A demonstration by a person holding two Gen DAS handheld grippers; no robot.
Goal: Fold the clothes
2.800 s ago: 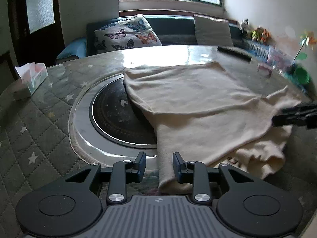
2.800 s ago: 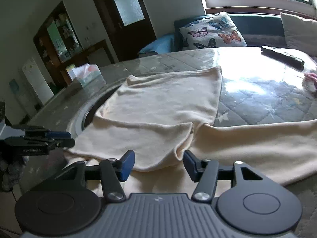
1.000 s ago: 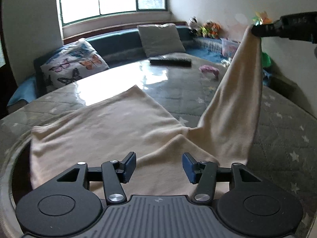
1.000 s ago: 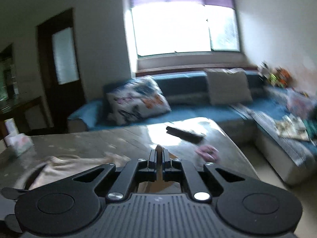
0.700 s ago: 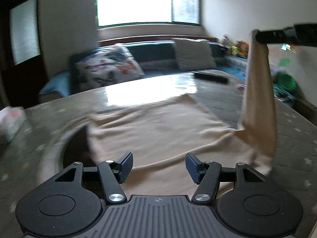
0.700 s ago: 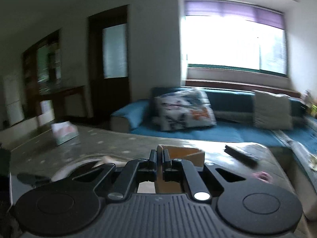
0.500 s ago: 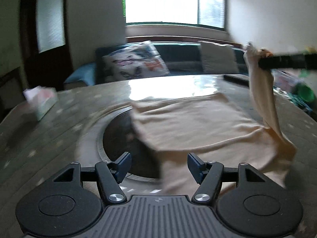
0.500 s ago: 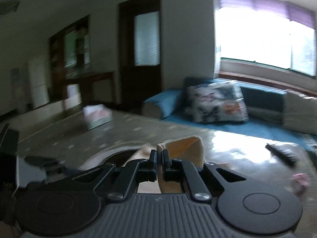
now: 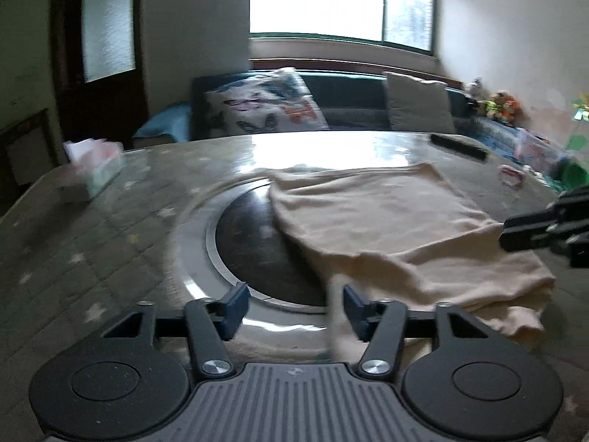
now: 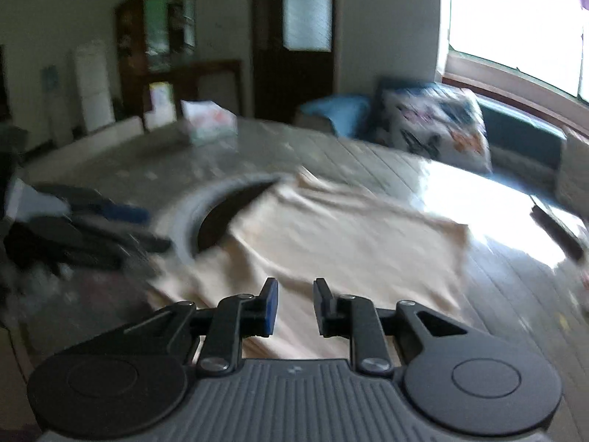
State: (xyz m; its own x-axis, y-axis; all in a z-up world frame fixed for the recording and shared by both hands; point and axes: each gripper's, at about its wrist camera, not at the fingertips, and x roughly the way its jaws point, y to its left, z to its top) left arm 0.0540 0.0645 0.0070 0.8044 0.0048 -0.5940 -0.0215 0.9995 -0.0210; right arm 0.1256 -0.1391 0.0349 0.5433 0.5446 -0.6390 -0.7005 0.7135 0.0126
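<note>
A cream garment (image 9: 390, 221) lies partly folded on the round table, its left edge over the dark round inset (image 9: 254, 246). It also shows in the right wrist view (image 10: 331, 243). My left gripper (image 9: 292, 307) is open at the garment's near edge, with a strip of cloth just inside its right finger. My right gripper (image 10: 294, 304) is open and empty just above the folded cloth. It shows at the right edge of the left wrist view (image 9: 515, 235). The left gripper appears blurred at the left of the right wrist view (image 10: 92, 228).
A tissue box (image 9: 97, 169) stands at the table's left. A black remote (image 9: 458, 146) and a pink item (image 9: 511, 175) lie at the far right. A sofa with a butterfly pillow (image 9: 265, 110) is behind the table. Both views are motion-blurred.
My right gripper carried the raised sleeve leftward over the garment, lowered it and opened, letting it go. The sleeve now lies folded flat. My left gripper stayed open and swung left.
</note>
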